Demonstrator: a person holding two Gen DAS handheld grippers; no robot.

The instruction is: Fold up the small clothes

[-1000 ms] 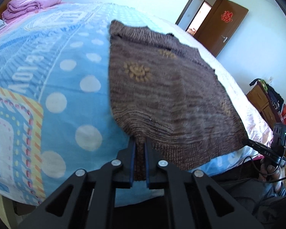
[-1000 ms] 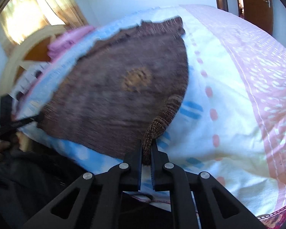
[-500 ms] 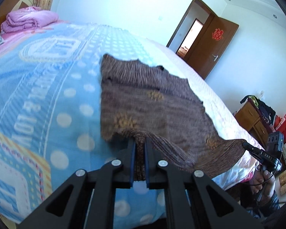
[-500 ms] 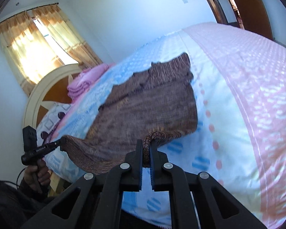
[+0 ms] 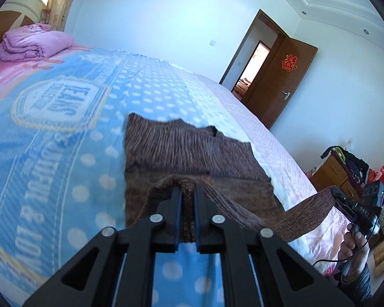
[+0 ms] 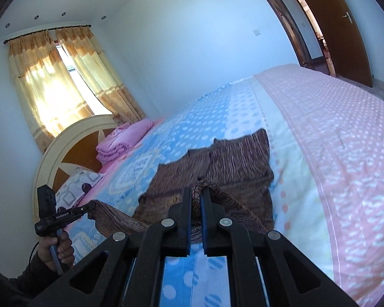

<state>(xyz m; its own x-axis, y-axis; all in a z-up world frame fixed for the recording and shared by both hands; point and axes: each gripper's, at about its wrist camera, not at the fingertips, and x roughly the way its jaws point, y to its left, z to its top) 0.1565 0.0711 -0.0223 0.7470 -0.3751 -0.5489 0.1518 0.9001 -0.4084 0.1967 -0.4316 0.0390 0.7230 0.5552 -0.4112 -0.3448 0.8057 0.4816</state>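
A small brown knitted sweater point(image 5: 192, 153) lies on the bed, its far part flat and its near hem lifted. My left gripper point(image 5: 187, 192) is shut on the hem's left corner. My right gripper point(image 6: 196, 194) is shut on the hem's right corner; it also shows at the right of the left wrist view point(image 5: 338, 199), and the left gripper shows at the left of the right wrist view point(image 6: 89, 206). The hem hangs stretched between the two, raised over the sweater's body point(image 6: 233, 163).
The bed carries a blue dotted blanket point(image 5: 64, 153) with a pink strip point(image 6: 332, 128) along one side. A folded pink quilt point(image 5: 30, 42) and a pillow point(image 6: 76, 181) lie at the headboard. A wooden door point(image 5: 276, 76) stands open. A cabinet with clutter point(image 5: 345, 171) stands beside the bed.
Both grippers have lifted the near hem off the bed and carried it forward over the sweater towards its far end. The views have tilted up from the bedding towards the room.
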